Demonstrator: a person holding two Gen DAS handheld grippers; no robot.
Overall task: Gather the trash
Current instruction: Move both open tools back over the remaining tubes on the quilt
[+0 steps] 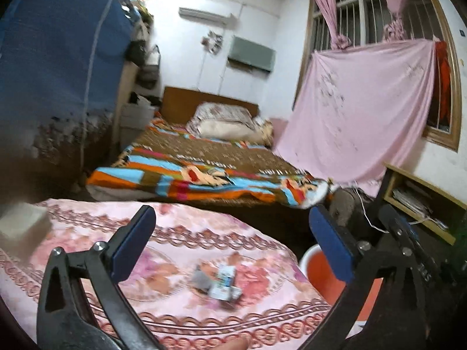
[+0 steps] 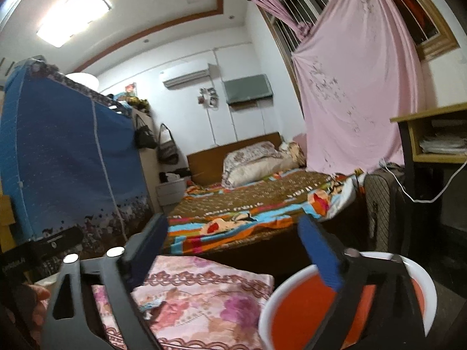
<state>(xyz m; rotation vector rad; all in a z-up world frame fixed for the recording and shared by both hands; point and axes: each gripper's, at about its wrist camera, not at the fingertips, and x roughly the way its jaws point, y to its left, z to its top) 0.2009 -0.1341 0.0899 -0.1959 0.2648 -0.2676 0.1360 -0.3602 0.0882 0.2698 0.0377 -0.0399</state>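
A small heap of trash (image 1: 219, 284), a white-and-blue packet with a grey scrap, lies on a table covered by a pink floral cloth (image 1: 181, 227). My left gripper (image 1: 233, 233) hangs open just above and before it, nothing between its blue pads. An orange bin with a white rim (image 1: 307, 258) stands off the table's right edge. In the right wrist view my right gripper (image 2: 233, 250) is open and empty, its right finger over the bin (image 2: 420, 274). A pale blue scrap (image 2: 151, 304) shows on the cloth (image 2: 210, 280) by its left finger.
A bed with a striped brown blanket (image 1: 204, 172) lies beyond the table. A blue fabric wardrobe (image 1: 58, 73) stands at the left. A pink sheet (image 1: 364, 108) hangs under the window, with a wooden shelf (image 1: 423, 201) and a dark suitcase (image 2: 382, 213) at the right.
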